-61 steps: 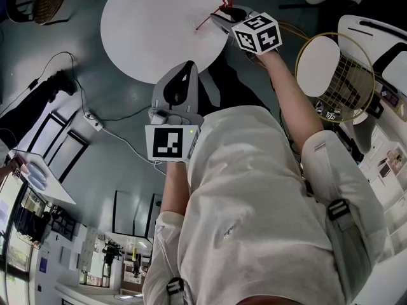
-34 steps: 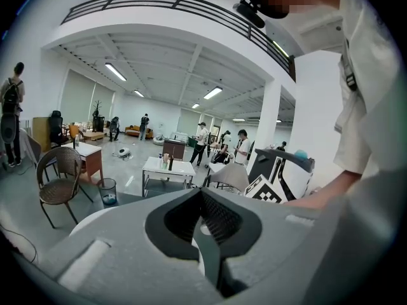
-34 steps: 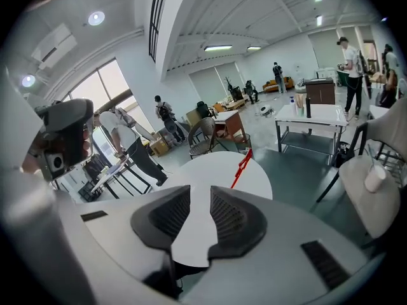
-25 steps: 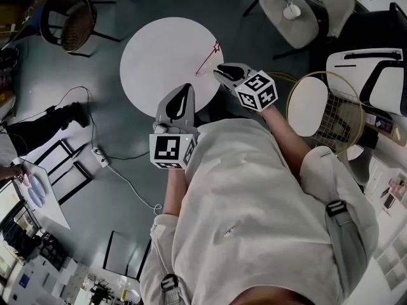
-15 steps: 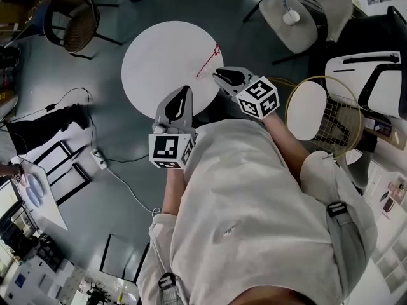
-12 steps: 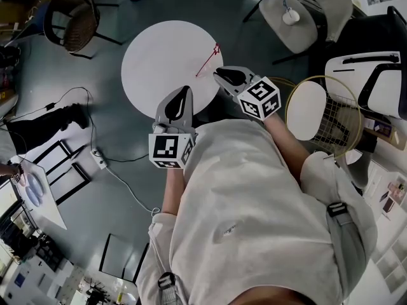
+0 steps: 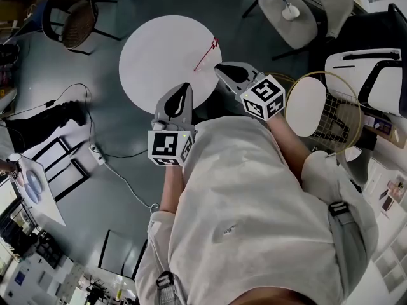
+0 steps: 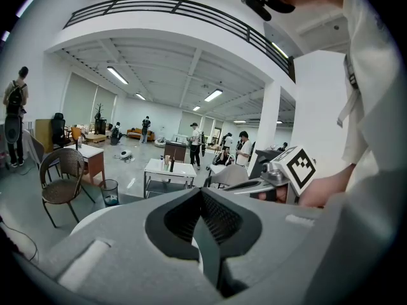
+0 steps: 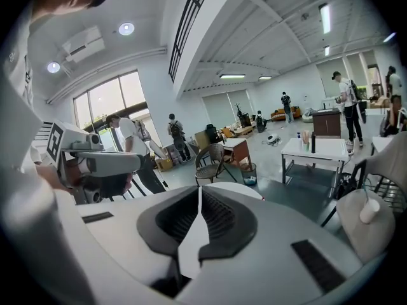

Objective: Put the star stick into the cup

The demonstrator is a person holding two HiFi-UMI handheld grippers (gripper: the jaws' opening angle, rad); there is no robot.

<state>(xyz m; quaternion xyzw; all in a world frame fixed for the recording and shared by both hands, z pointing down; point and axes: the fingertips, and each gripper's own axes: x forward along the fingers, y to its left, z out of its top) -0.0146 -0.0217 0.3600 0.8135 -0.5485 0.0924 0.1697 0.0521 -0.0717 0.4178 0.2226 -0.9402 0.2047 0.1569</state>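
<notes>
Round white table (image 7: 159,56) below. My right gripper (image 7: 220,68) has just been closing and is now pressed together on nothing. Star stick (image 7: 205,54) lies ungrasped, so the pickup needs redoing. My left gripper (image 7: 185,88) is likewise pressed together, empty.

Counting in the head view:
- one round white table (image 7: 152,56)
- one red star stick (image 7: 205,54)
- two grippers, left (image 7: 186,88) and right (image 7: 219,68), each carrying one marker cube
- two chairs: one wicker chair (image 7: 62,14), one grey chair (image 7: 311,2)
- one white cup (image 7: 290,11)
- one wire-frame side table (image 7: 310,103)
- one power strip (image 7: 95,152)

People are showing far off in both gripper views, too small to count.
</notes>
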